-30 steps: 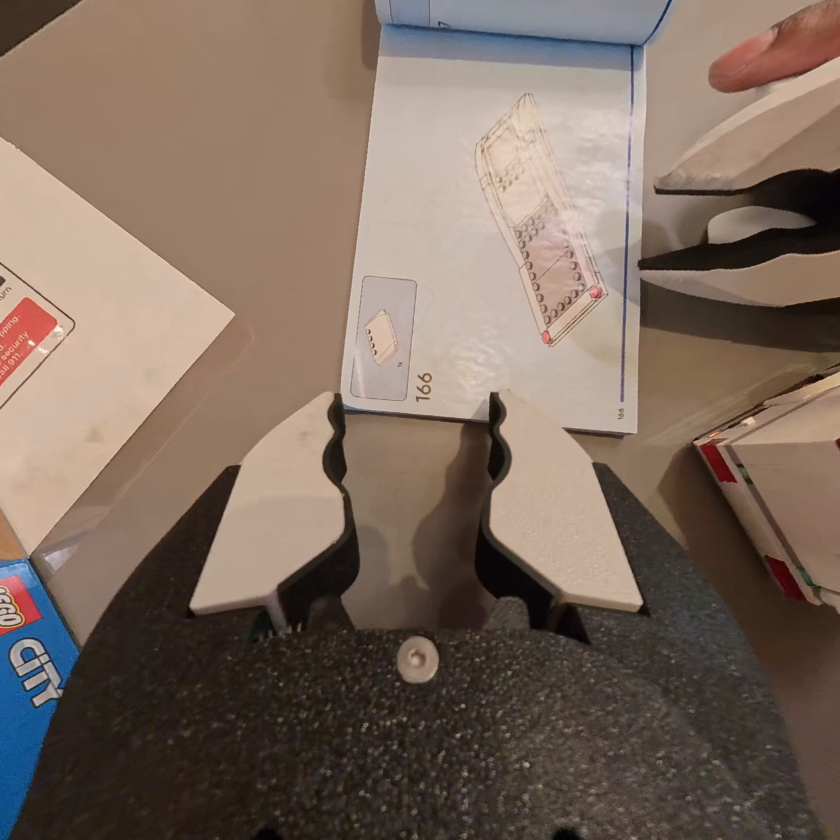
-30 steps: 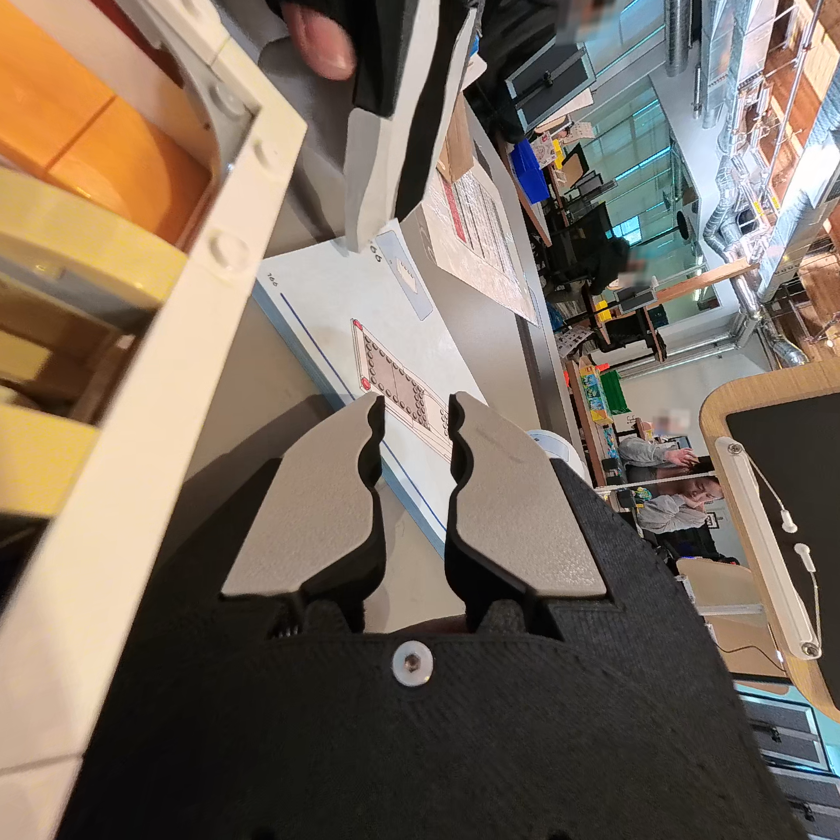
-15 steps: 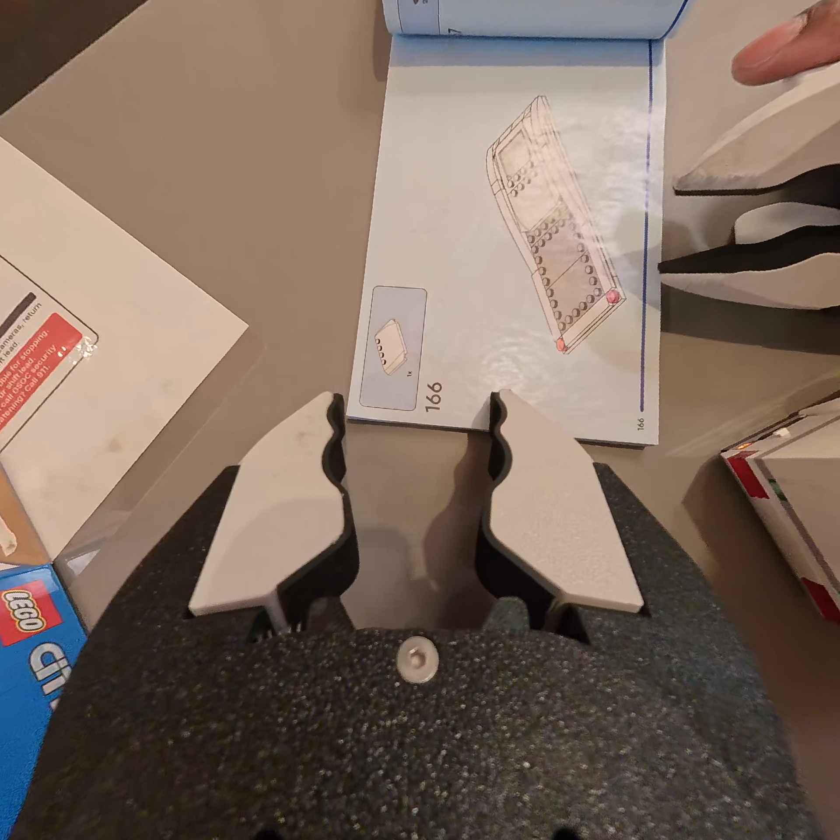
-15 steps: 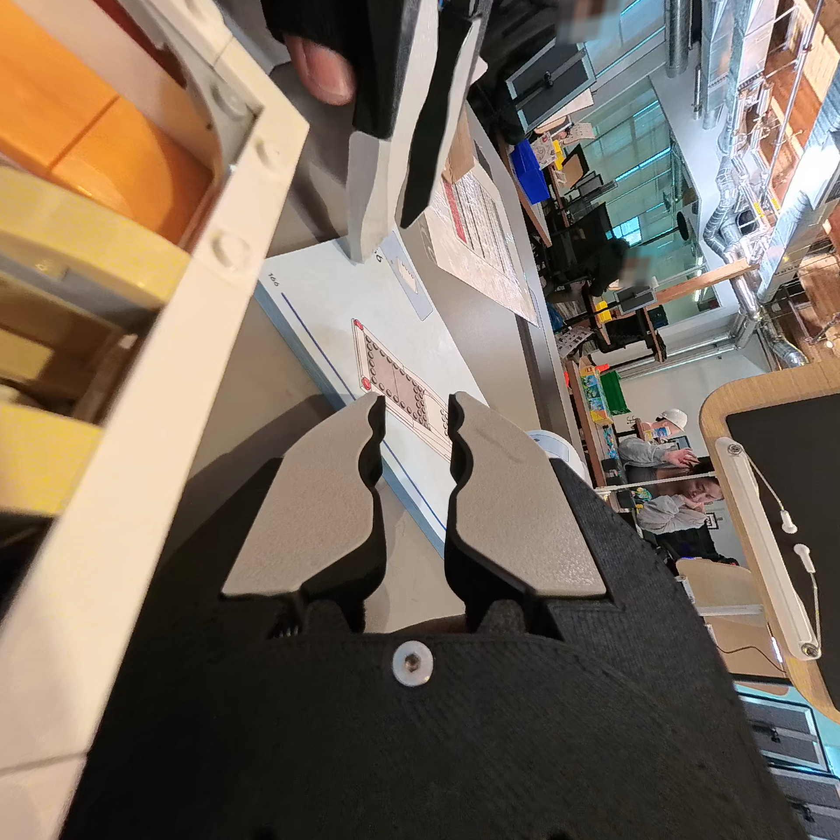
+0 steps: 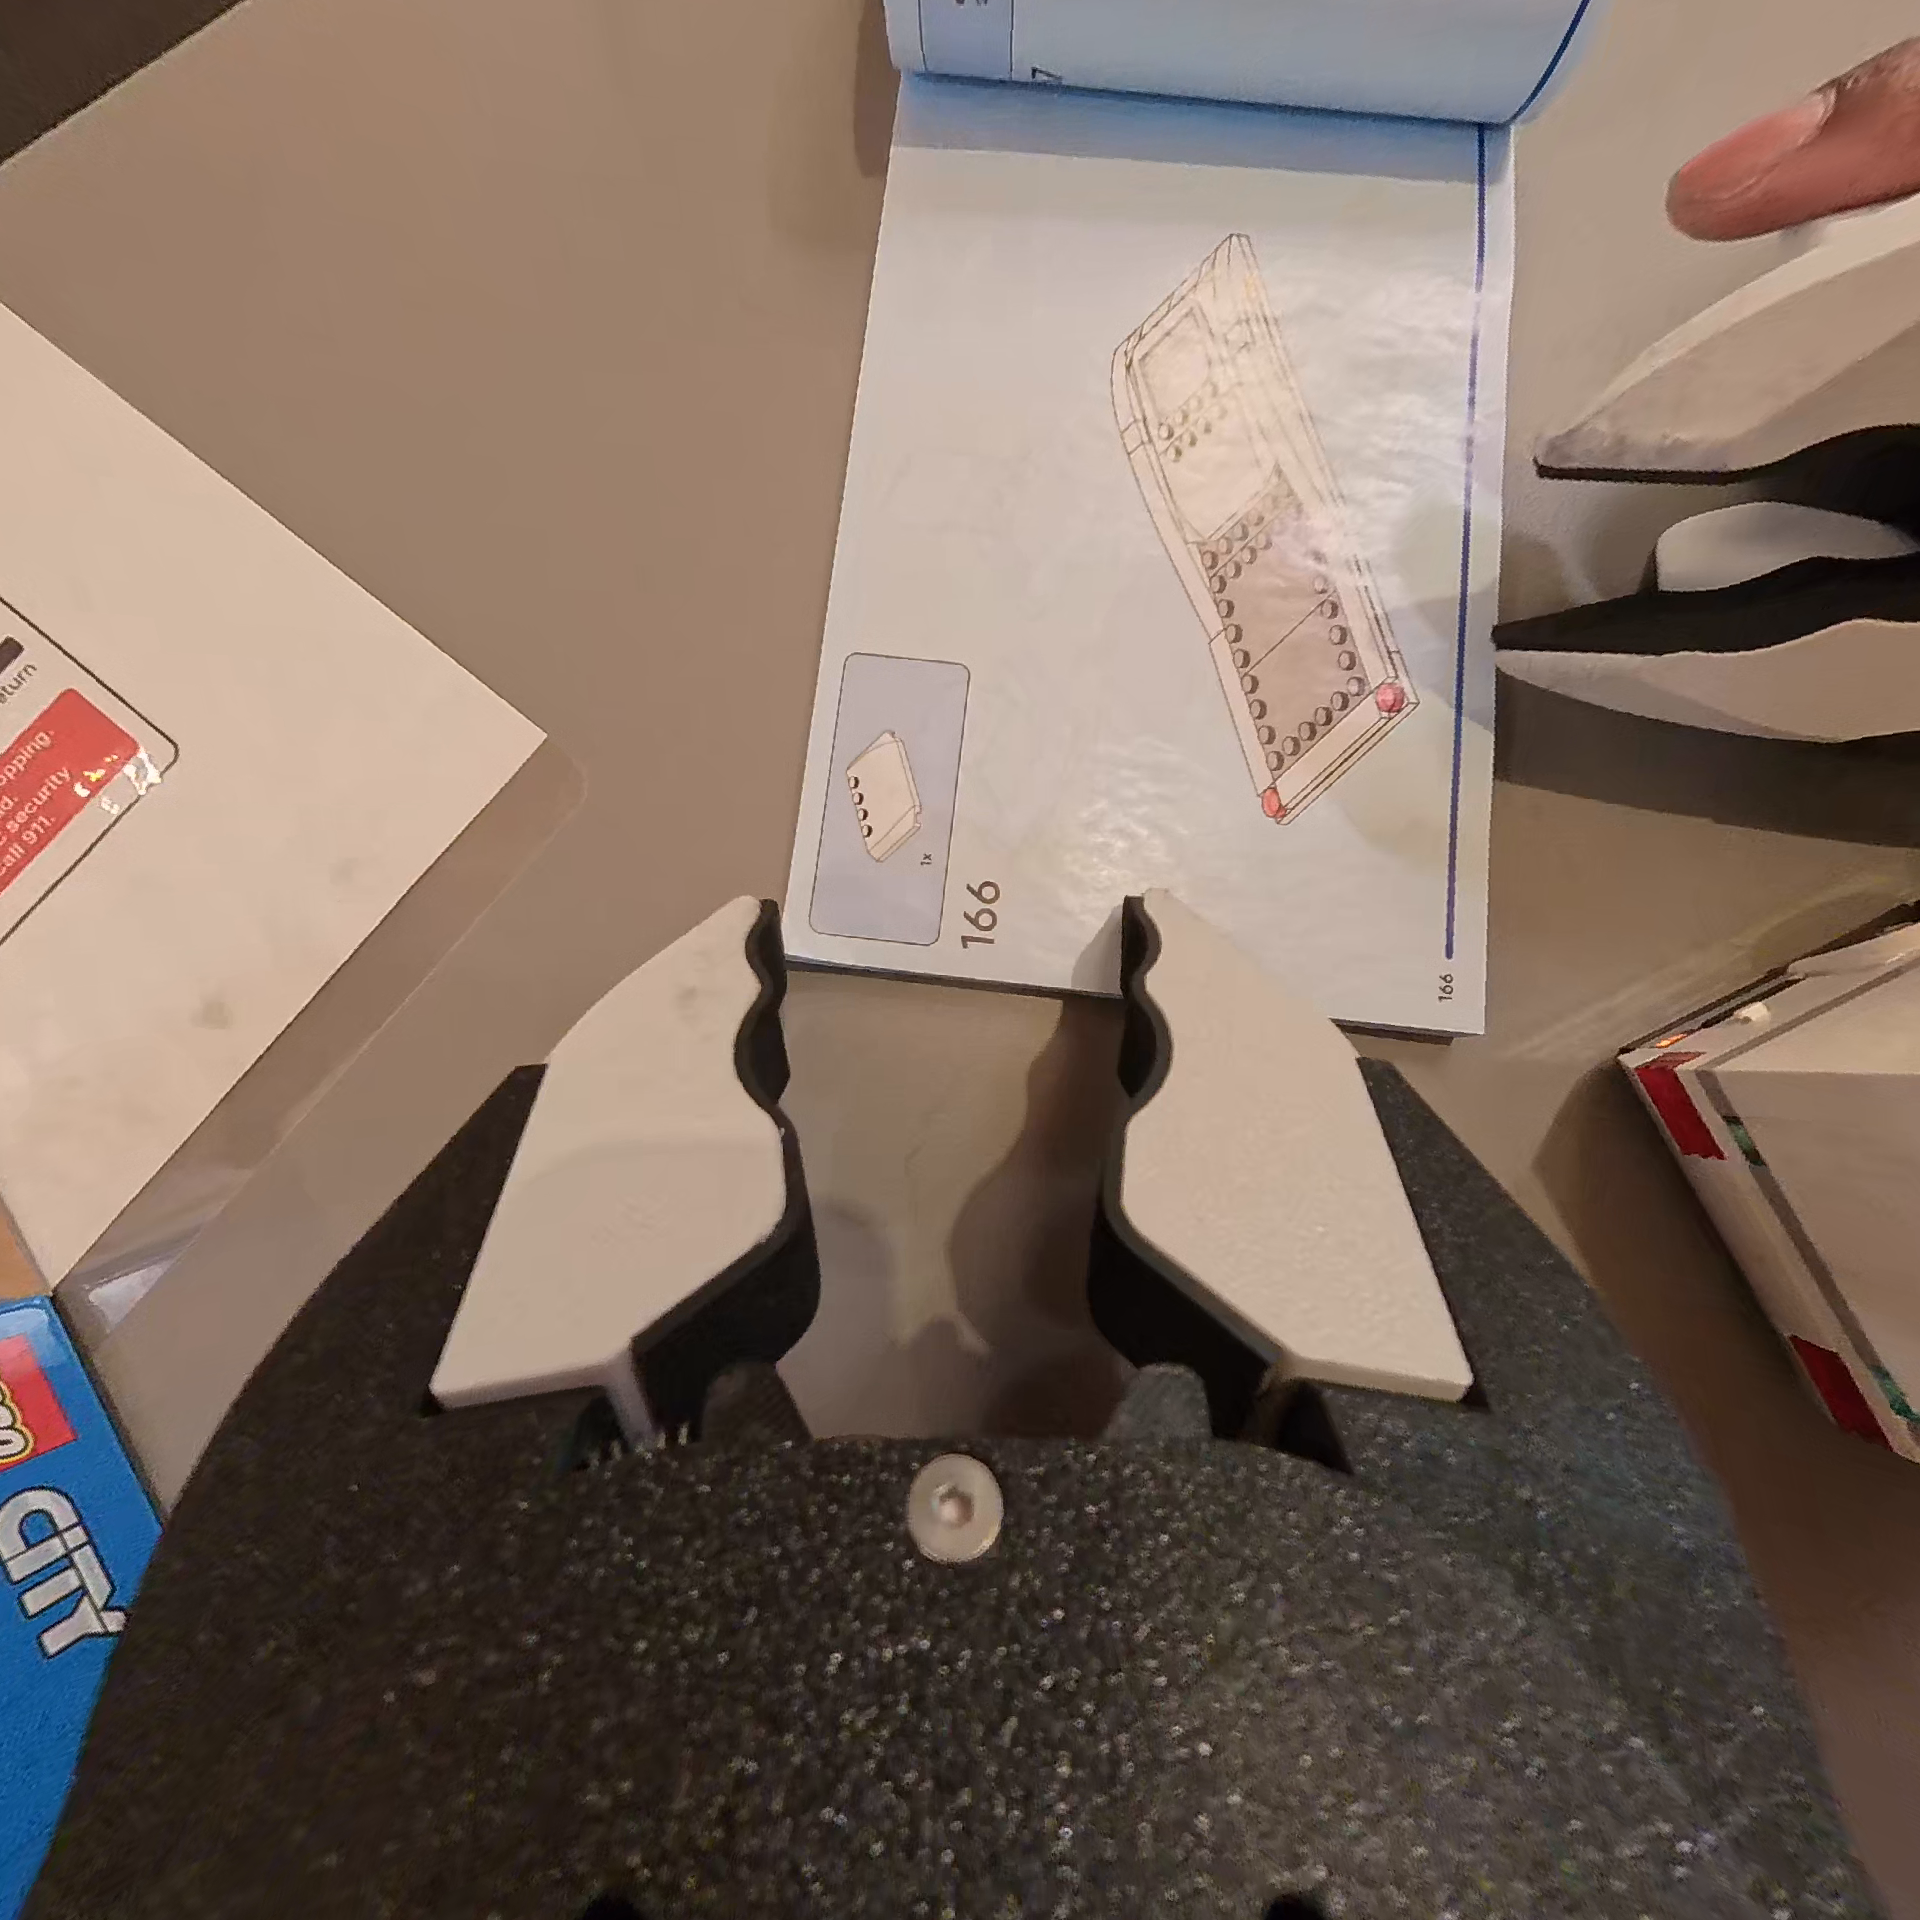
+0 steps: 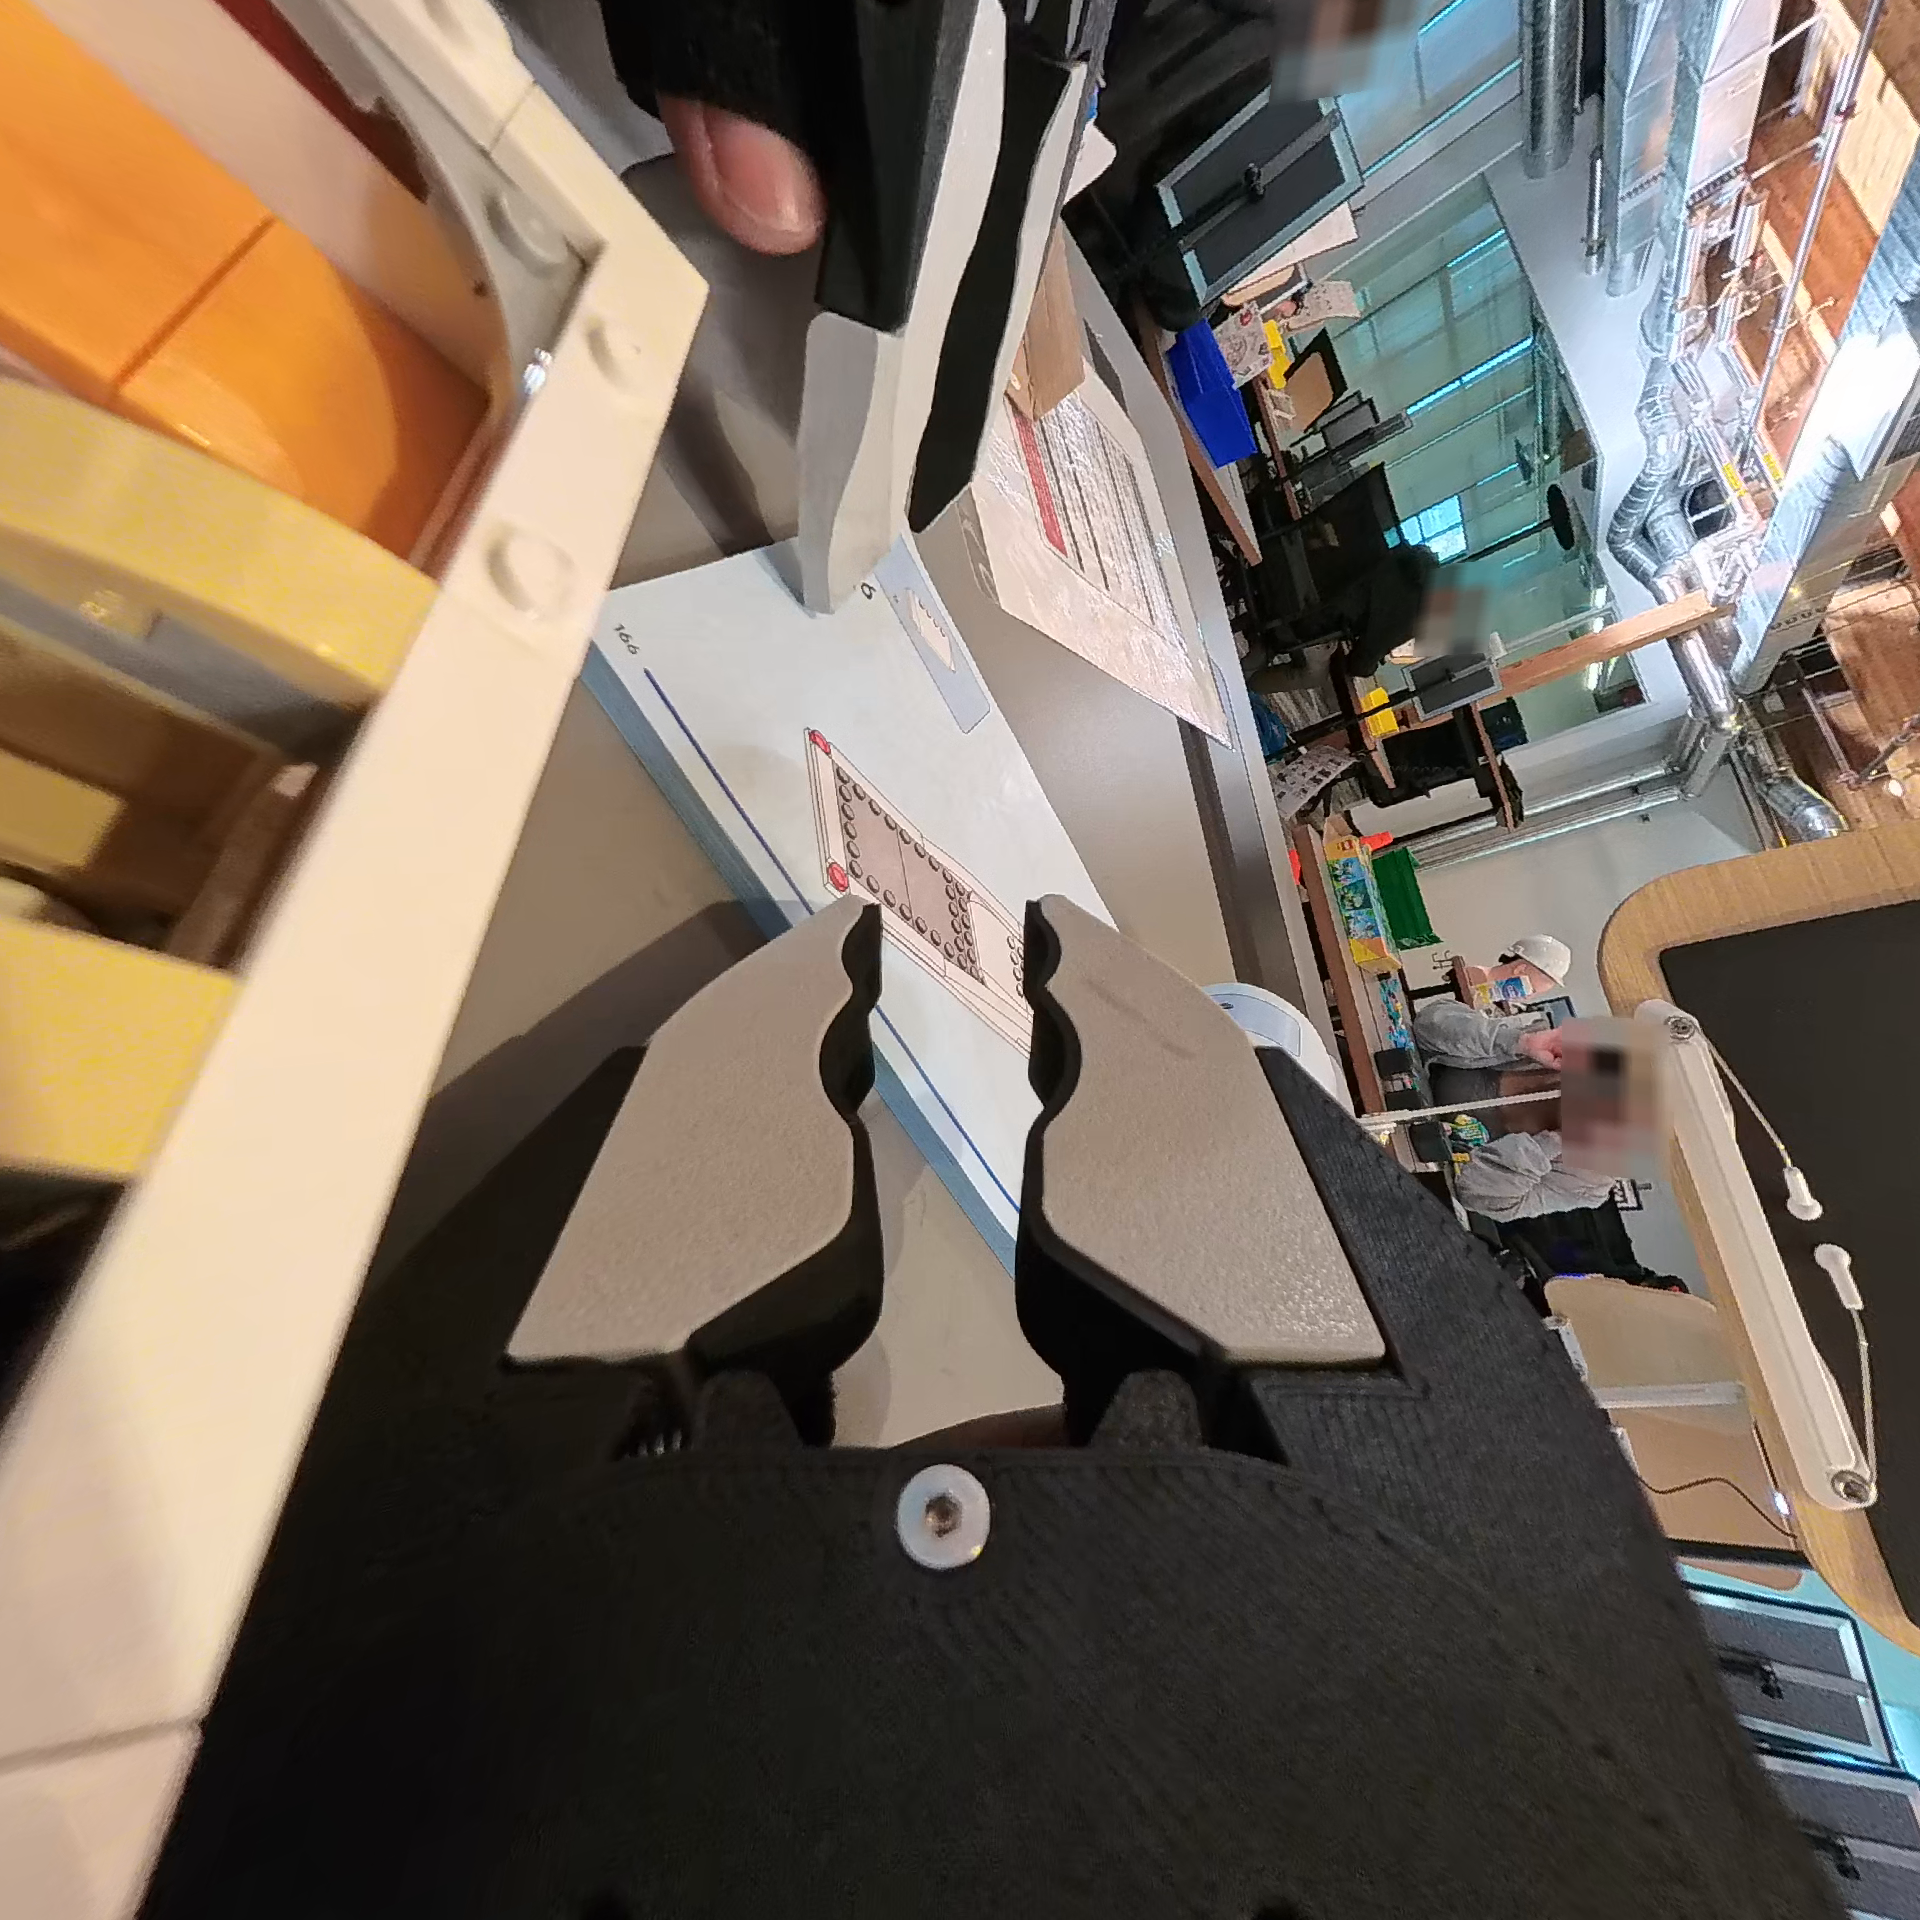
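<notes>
My left gripper (image 5: 951, 925) is open and empty, its fingertips just over the near edge of an open instruction booklet (image 5: 1091, 582) lying on the tan table (image 5: 520, 364). My right gripper (image 6: 951, 925) is open with a narrow gap and nothing between the pads; it hovers over the booklet's (image 6: 831, 748) right edge. It also shows in the left wrist view (image 5: 1621, 561) at the right, with a fingertip (image 5: 1787, 156) above it. The left gripper shows in the right wrist view (image 6: 862, 499), pointing down at the page.
A white brick-built model with red stripes (image 5: 1818, 1195) stands right of the booklet; its white studded wall with an orange and yellow inside fills the left of the right wrist view (image 6: 416, 727). A laminated sheet (image 5: 208, 727) and a blue toy box (image 5: 52, 1558) lie at left.
The left gripper has drifted slightly over the booklet's near edge and back. Both grippers' jaws stand as before, and nothing was taken hold of or let go.
</notes>
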Motion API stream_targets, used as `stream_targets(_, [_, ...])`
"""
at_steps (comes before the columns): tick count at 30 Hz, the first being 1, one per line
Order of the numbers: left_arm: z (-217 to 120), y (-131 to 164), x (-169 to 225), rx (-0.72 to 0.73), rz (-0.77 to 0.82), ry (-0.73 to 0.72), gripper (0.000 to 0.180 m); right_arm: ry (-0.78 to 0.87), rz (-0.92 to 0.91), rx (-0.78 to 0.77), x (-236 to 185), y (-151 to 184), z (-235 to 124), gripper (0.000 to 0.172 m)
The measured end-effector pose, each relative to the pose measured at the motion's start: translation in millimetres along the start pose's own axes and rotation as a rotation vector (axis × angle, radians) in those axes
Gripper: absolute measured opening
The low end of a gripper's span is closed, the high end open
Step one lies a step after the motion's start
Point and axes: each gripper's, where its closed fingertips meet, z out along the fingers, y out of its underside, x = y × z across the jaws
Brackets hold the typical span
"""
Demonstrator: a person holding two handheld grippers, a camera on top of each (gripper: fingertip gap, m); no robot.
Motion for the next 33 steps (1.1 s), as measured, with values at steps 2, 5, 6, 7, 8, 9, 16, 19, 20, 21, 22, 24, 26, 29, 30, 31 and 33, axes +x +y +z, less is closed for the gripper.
stream_targets(2, [-0.3,-0.3,0.1,0.001,0.001,0.0,0.062,0.0,0.0,0.0,0.0,0.0,0.0,0.026])
stream_targets(5, [-0.9,-0.5,1.3,0.0,0.01,0.001,0.062,0.0,0.0,0.0,0.0,-0.1,0.1,0.026])
stream_targets(6, [-1.3,-1.1,1.8,0.002,0.012,0.003,0.062,0.0,0.0,0.0,-0.1,-0.1,0.1,0.026])
stream_targets(7, [-1.8,-1.7,2.4,0.006,0.013,0.006,0.062,0.0,0.0,0.0,-0.1,-0.1,0.1,0.026])
stream_targets(8, [-2.4,-2.3,3.0,0.01,0.01,0.01,0.062,0.0,0.0,0.0,0.0,-0.1,0.1,0.026])
stream_targets(9, [-2.9,-2.9,3.4,0.014,0.005,0.016,0.062,0.0,0.0,0.0,0.0,-0.2,0.2,0.026])
stream_targets(16, [-5.0,-4.6,1.4,0.043,-0.144,0.078,0.059,0.002,-0.001,0.001,-0.1,-0.4,0.3,0.026])
stream_targets(19, [-7.9,-7.3,-0.1,0.068,-0.196,0.102,0.053,0.002,-0.001,0.001,-0.1,-0.5,0.2,0.026])
stream_targets(20, [-8.9,-8.5,-0.7,0.078,-0.214,0.11,0.05,0.002,-0.001,0.001,-0.1,-0.6,0.3,0.026])
stream_targets(21, [-9.9,-9.4,-1.7,0.088,-0.231,0.116,0.048,0.002,-0.001,0.001,-0.2,-0.5,0.3,0.026])
stream_targets(22, [-10.3,-9.6,-3.3,0.093,-0.246,0.116,0.046,0.001,-0.001,0.001,-0.1,-0.5,0.4,0.026])
stream_targets(24, [-10.4,-8.4,-7.2,0.095,-0.268,0.108,0.041,0.002,-0.001,0.001,-0.2,-0.6,0.4,0.026])
stream_targets(26, [-9.4,-6.9,-10.1,0.093,-0.28,0.097,0.036,0.002,-0.001,0.001,-0.2,-0.6,0.4,0.026])
stream_targets(29, [-8.0,-6.1,-11.9,0.093,-0.289,0.089,0.029,0.002,-0.002,0.001,-0.3,-0.6,0.3,0.026])
stream_targets(30, [-7.5,-5.9,-12.5,0.094,-0.292,0.086,0.026,0.002,-0.002,0.001,-0.2,-0.5,0.4,0.026])
stream_targets(31, [-7.4,-5.9,-13.3,0.096,-0.296,0.083,0.022,0.002,-0.002,0.001,-0.2,-0.5,0.4,0.026])
stream_targets(33, [-7.9,-5.9,-15.8,0.105,-0.303,0.074,0.011,0.003,-0.002,0.002,-0.2,-0.7,0.3,0.026])
